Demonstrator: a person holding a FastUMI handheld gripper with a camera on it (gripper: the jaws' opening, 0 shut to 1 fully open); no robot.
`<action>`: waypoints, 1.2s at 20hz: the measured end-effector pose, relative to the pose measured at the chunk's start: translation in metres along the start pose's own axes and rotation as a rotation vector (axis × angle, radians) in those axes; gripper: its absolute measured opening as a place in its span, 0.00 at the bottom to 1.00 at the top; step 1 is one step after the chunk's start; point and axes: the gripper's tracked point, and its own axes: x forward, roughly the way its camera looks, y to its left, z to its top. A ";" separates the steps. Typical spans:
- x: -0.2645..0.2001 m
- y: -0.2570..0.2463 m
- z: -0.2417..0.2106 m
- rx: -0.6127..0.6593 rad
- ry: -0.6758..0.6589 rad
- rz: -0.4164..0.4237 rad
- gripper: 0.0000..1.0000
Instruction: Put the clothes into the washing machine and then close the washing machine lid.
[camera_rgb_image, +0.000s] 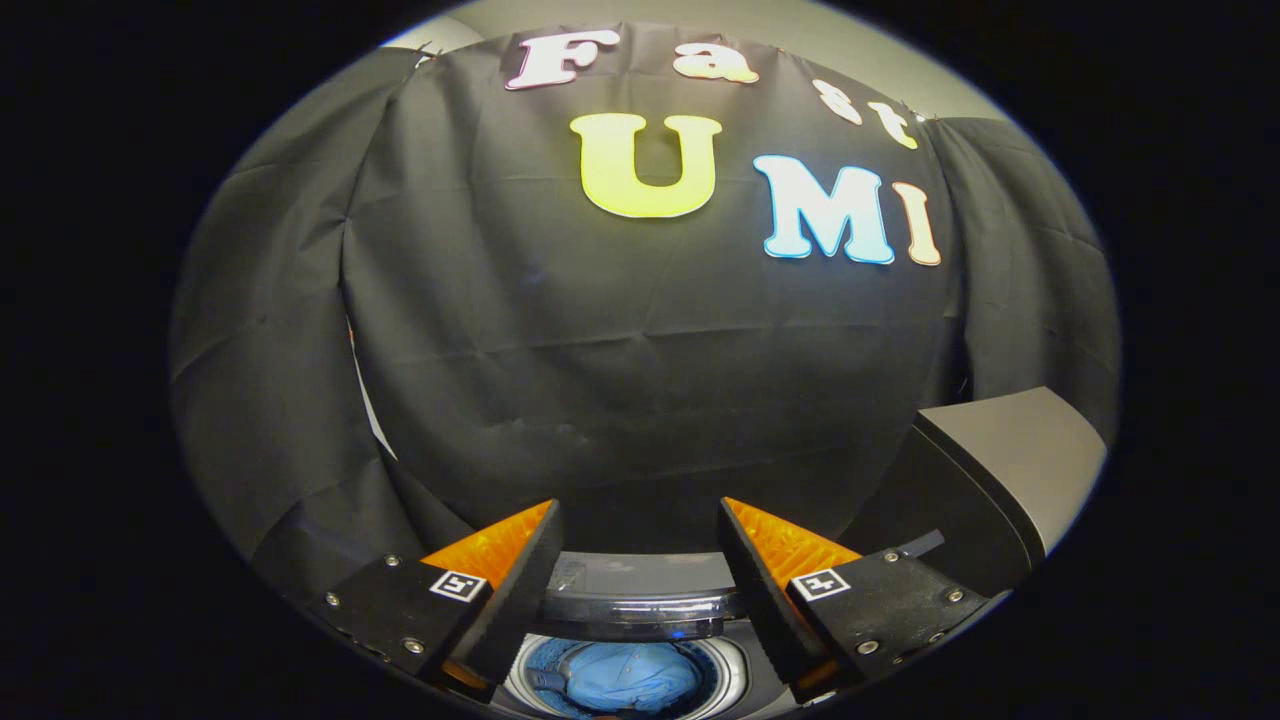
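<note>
Gripper (638, 560) fingers spread apart, holding nothing. Blue clothes (625, 678) already down in washing machine drum (722, 668), below and between fingers; soft, crumpled, light. I judge the lid (1010, 470), raised at right, is next: rigid, flat, smooth grey panel; I'd push on its free edge.

Creased black cloth wall (640, 380) ahead; pale plain wall (880, 50) above it.

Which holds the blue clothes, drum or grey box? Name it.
The washing machine drum, between the open gripper's fingers, blue clothes inside; the grey box shows none.
</note>
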 end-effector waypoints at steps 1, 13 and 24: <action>-0.003 0.000 -0.002 0.000 -0.004 0.005 0.95; -0.057 -0.001 -0.071 -0.005 0.033 -0.002 0.94; -0.104 0.011 -0.117 0.061 0.020 -0.014 0.94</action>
